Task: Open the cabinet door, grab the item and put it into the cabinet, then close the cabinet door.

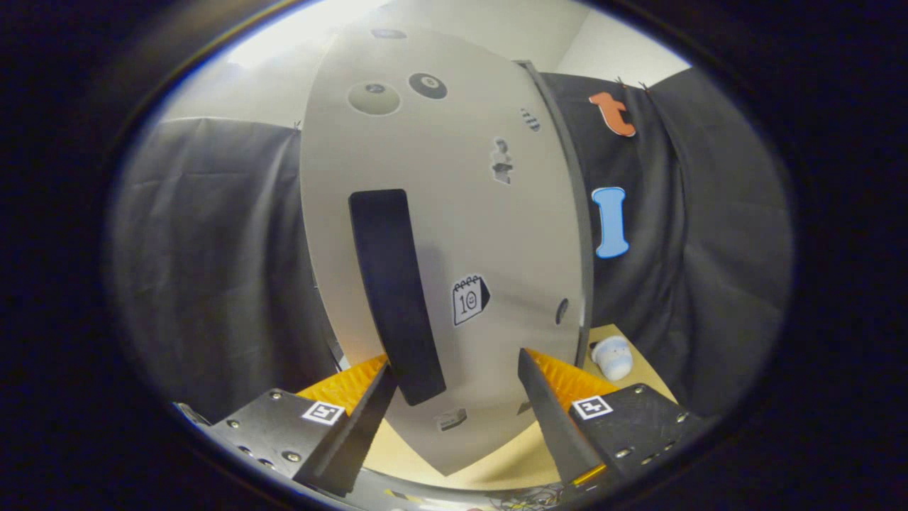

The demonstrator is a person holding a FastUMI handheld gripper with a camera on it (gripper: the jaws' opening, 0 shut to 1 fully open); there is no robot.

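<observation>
tool [454,390] gaping empty at cabinet door [454,234] | handle [394,291] sitting off-centre toward my left finger | I am risking a glancing, slipping grab

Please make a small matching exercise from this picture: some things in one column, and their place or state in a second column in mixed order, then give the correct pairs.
Things:
1. cabinet door
2. dark handle
3. small white item
4. gripper

Places or states:
A. on the tabletop, beyond the right finger, beside the door's edge
B. open, fingers spread apart, holding nothing
C. a tall strip on the door, its lower end near the left finger
D. grey panel with stickers, just ahead of the fingers

Pairs: 1-D, 2-C, 3-A, 4-B
</observation>
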